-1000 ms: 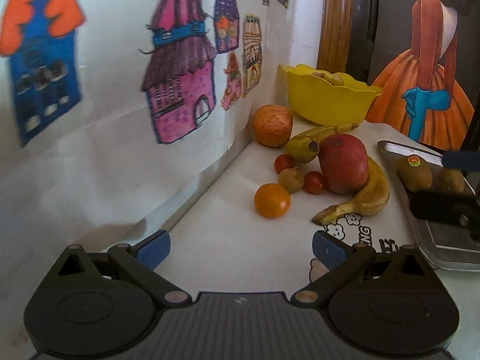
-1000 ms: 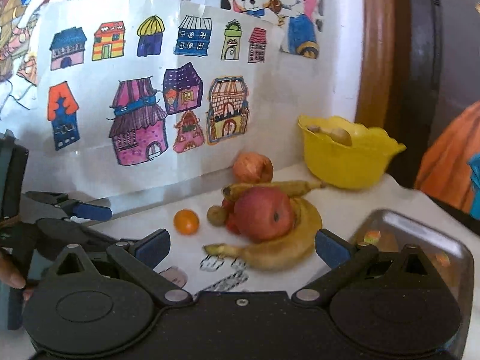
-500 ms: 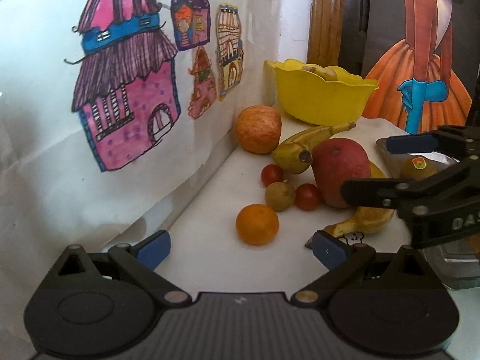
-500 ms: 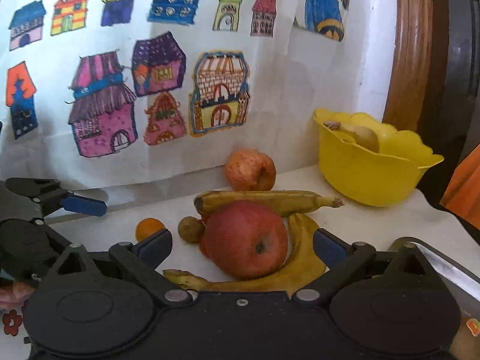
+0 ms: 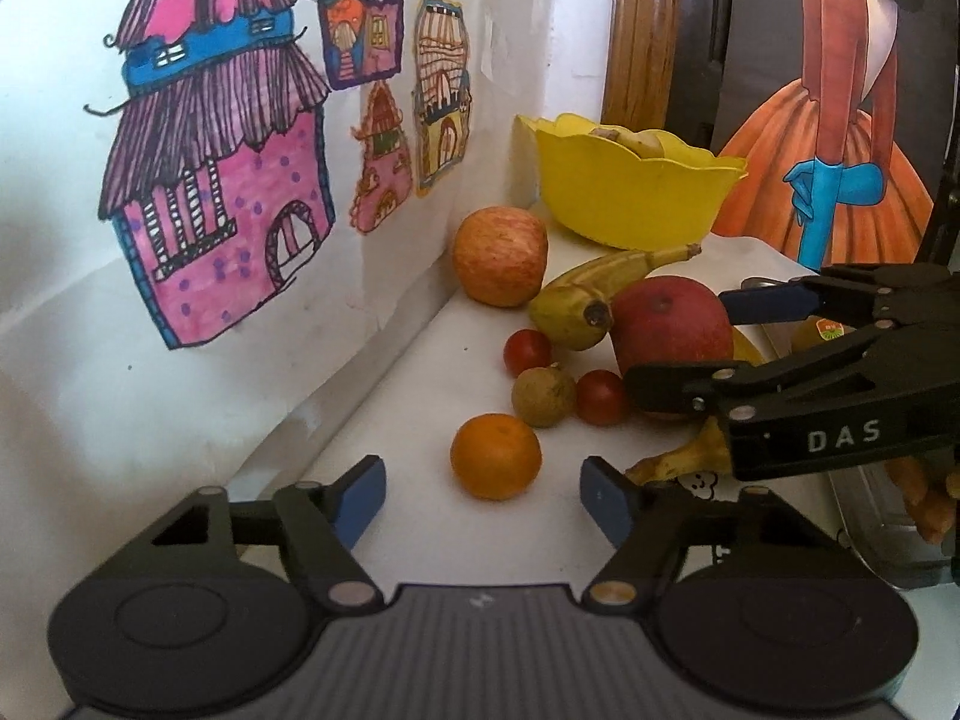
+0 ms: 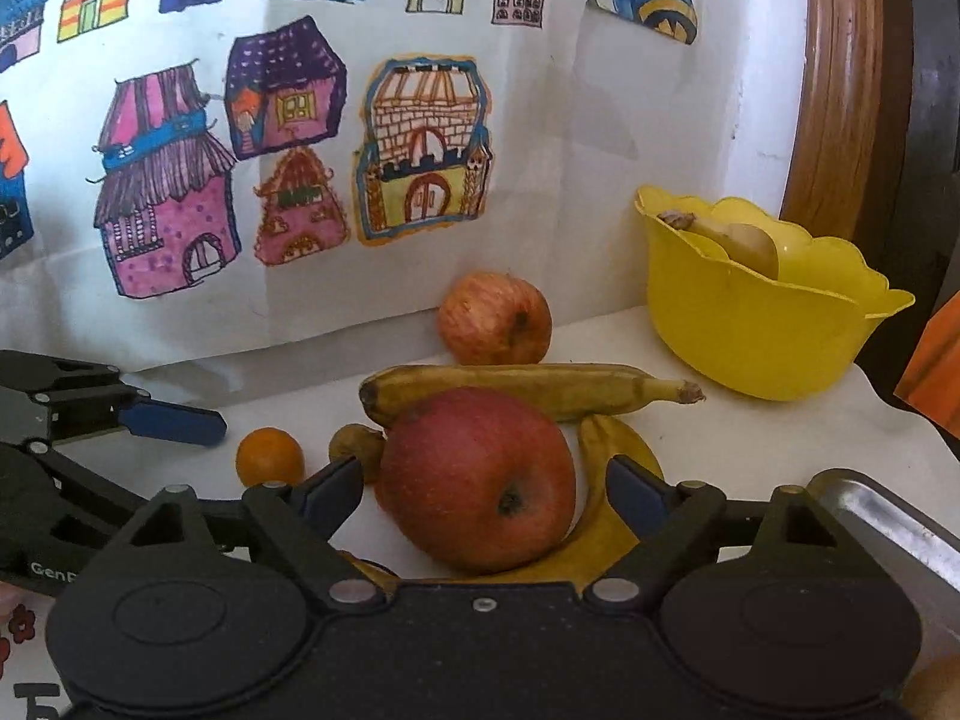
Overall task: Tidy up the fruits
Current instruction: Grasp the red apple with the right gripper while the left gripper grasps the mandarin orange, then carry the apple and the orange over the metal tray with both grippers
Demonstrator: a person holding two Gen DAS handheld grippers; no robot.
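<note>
In the left wrist view, house drawings (image 5: 222,192) fill the upper left. At lower centre the left gripper (image 5: 483,495) is spread wide and holds nothing, with the orange (image 5: 495,456) just ahead, between its blue pads. Right of that lie two tomatoes (image 5: 527,351), a small brown fruit (image 5: 543,395), a striped apple (image 5: 500,256), a banana (image 5: 600,294) and the red apple (image 5: 669,324). The yellow bowl (image 5: 630,198) sits at upper centre. In the right wrist view, the right gripper (image 6: 483,489) is spread wide around the red apple, pads not touching it. A metal tray (image 6: 888,516) shows at lower right.
</note>
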